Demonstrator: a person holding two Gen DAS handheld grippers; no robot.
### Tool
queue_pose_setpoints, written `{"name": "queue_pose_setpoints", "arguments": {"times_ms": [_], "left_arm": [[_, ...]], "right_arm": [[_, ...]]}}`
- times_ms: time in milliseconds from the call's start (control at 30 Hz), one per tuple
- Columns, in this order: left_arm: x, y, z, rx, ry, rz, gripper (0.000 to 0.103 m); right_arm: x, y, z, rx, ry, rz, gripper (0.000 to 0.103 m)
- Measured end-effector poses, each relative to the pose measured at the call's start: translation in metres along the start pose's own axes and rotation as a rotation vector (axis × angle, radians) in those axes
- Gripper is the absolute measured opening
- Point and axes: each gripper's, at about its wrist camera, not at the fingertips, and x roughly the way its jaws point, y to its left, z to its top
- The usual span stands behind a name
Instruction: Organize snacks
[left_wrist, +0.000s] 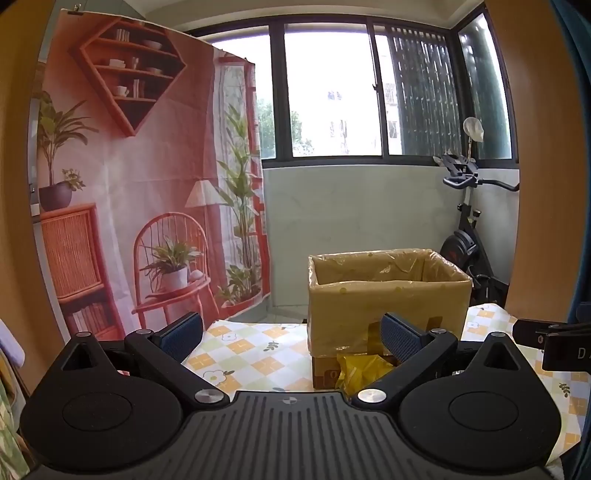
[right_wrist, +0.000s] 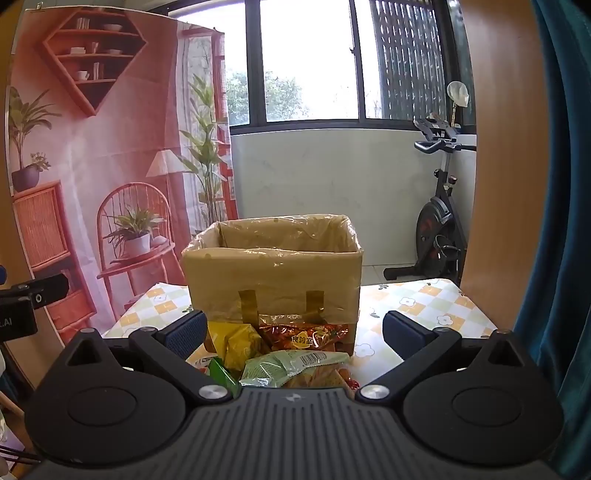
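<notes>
Nothing looks packed yet: crinkly yellow, green and orange snack packets (right_wrist: 280, 354) lie heaped at six o'clock of the plastic-lined brown cardboard box (right_wrist: 273, 273), with left gripper (left_wrist: 291, 336) and right gripper (right_wrist: 293, 330) both spread wide and empty.

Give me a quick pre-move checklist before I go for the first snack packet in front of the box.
1. Right gripper open and empty: ok.
2. Left gripper open and empty: ok.
3. Snack packets ahead of the right gripper, between it and the box: ok.
4. Cardboard box upright, top open, plastic-lined: ok.
5. Box inside free of items: cannot tell, the floor is hidden.
6. Tablecloth beside the box free of obstacles: ok.
</notes>
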Motion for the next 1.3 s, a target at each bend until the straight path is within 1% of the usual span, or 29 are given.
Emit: {"name": "queue_pose_setpoints", "arguments": {"times_ms": [1300], "left_arm": [[0.0037, 0.0013, -0.0016, 0.002, 0.026, -0.006, 0.103]], "right_arm": [[0.0047, 0.0025, -0.003, -0.003, 0.013, 0.004, 0.103]]}}
